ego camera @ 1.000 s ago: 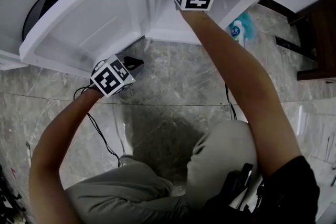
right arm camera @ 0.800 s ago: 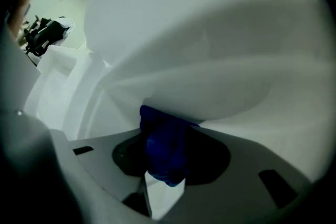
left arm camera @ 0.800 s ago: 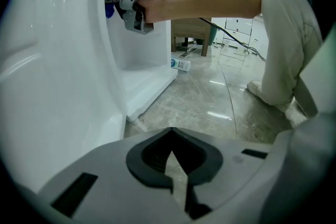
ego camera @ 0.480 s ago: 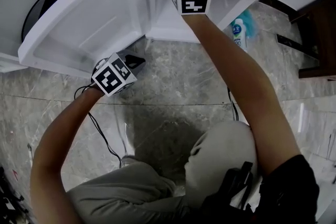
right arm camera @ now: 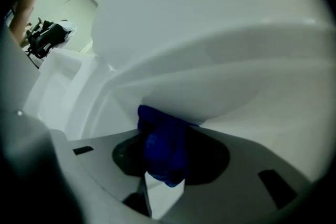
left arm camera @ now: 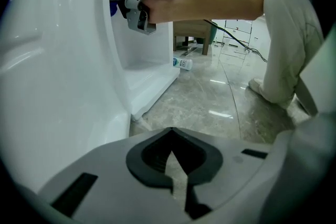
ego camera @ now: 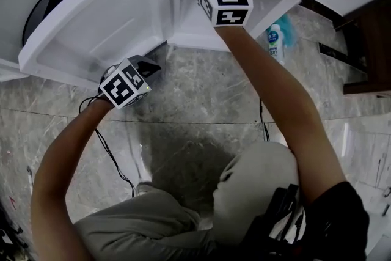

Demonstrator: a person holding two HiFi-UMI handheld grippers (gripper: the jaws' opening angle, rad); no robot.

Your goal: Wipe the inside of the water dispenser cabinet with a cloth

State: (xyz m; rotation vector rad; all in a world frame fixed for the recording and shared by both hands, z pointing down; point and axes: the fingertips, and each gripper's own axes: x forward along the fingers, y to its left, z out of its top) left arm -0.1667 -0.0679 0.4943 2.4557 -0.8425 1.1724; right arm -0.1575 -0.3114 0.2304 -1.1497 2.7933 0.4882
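The right gripper (right arm camera: 163, 168) reaches inside the white plastic water dispenser cabinet (ego camera: 186, 24), its jaws clamped on a bunched dark blue cloth (right arm camera: 160, 147). The cloth sticks out past the jaw tips, and its upper end lies against the cabinet's curved white inner wall. The left gripper (left arm camera: 173, 165) hangs outside by the open white door (ego camera: 101, 24), above the grey marble floor (ego camera: 201, 101), with its jaws pressed together on nothing.

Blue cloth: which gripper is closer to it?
Right. The right gripper grips the blue cloth inside the cabinet; the left gripper, shut and empty, sits outside by the open door.
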